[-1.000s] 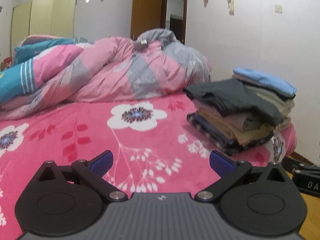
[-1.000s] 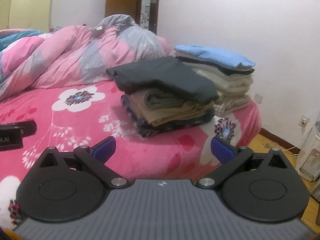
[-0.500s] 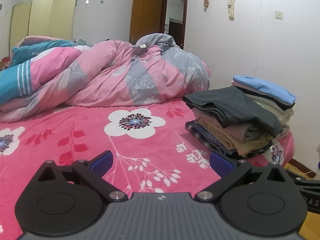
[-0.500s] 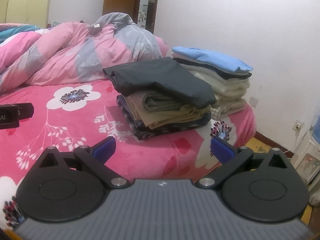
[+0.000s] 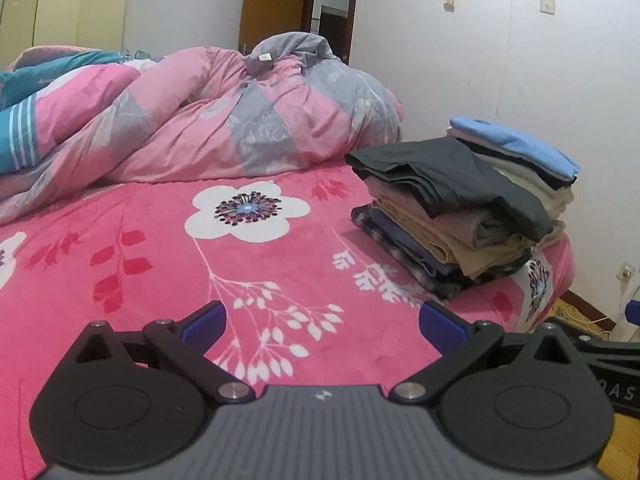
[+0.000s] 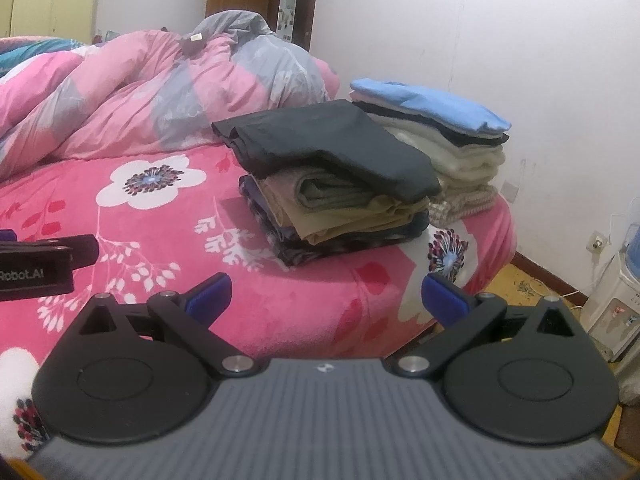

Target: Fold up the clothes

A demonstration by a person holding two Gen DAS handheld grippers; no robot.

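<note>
Two stacks of folded clothes sit on the bed's right corner. The nearer stack [image 5: 448,216] [image 6: 336,184] has a dark grey garment [image 5: 452,172] [image 6: 332,140] on top of tan and plaid pieces. Behind it, the second stack [image 5: 532,168] [image 6: 452,152] is topped by a light blue garment [image 5: 516,144] [image 6: 432,104]. My left gripper [image 5: 322,326] hangs open over the pink floral blanket [image 5: 168,248], holding nothing. Open too, my right gripper [image 6: 326,298] hovers near the bed's front edge, well short of the stacks.
A crumpled pink and grey duvet [image 5: 224,120] [image 6: 160,88] fills the back of the bed. Beyond it are a brown door [image 5: 276,4] and a pale wardrobe [image 5: 68,16]. A water dispenser [image 6: 616,304] stands on the yellow floor by the wall at right.
Both grippers have drawn back from the stacks and risen slightly, so the bed appears lower and farther. Their fingers stay open.
</note>
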